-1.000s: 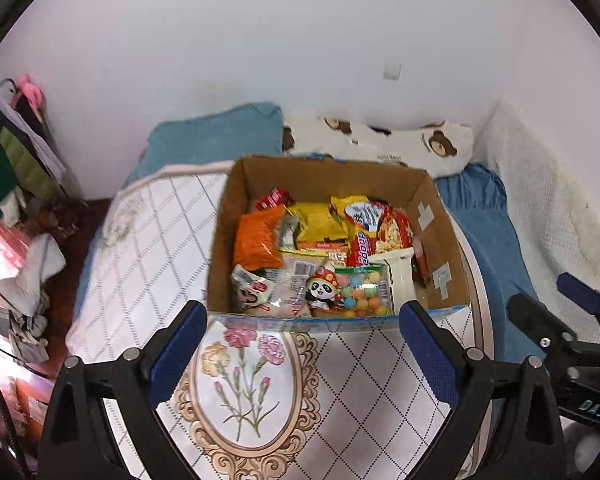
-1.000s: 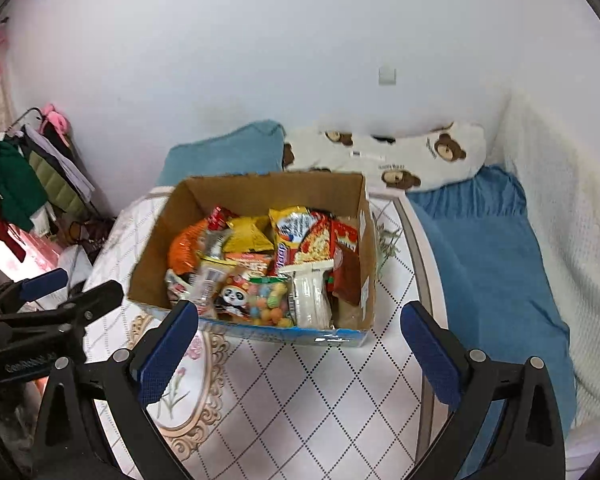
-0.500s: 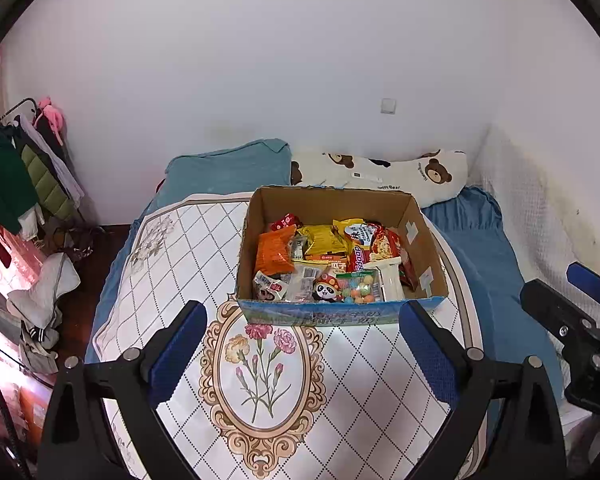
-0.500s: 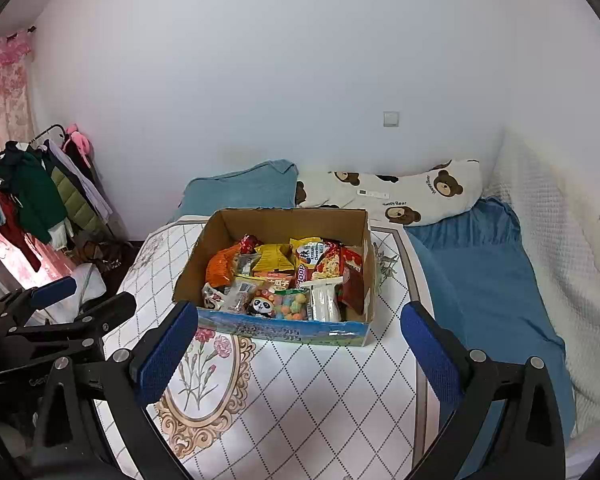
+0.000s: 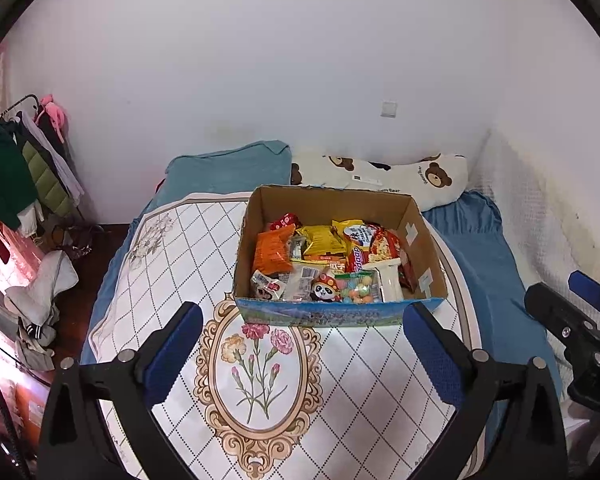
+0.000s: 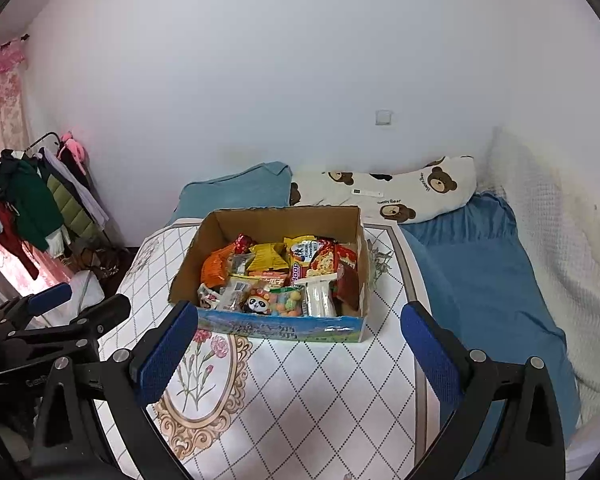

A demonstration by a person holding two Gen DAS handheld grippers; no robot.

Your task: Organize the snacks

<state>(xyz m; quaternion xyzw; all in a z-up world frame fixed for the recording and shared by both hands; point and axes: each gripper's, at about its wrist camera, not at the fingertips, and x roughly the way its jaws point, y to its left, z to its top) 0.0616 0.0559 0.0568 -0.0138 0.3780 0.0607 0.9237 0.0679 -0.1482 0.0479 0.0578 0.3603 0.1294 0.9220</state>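
Both grippers have pulled back from the snack box (image 5: 340, 312). Left view: the left gripper (image 5: 300, 344) has jaws wide open, holding nothing; the box sits on the surface (image 5: 172, 264), long axis left-right. Right view: the right gripper (image 6: 300, 348) likewise gapes empty before the box (image 6: 280, 326).

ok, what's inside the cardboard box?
The cardboard box is packed with snack packets: an orange bag, a yellow bag, a panda candy pack and a white packet. Lower layers and the box floor are covered.
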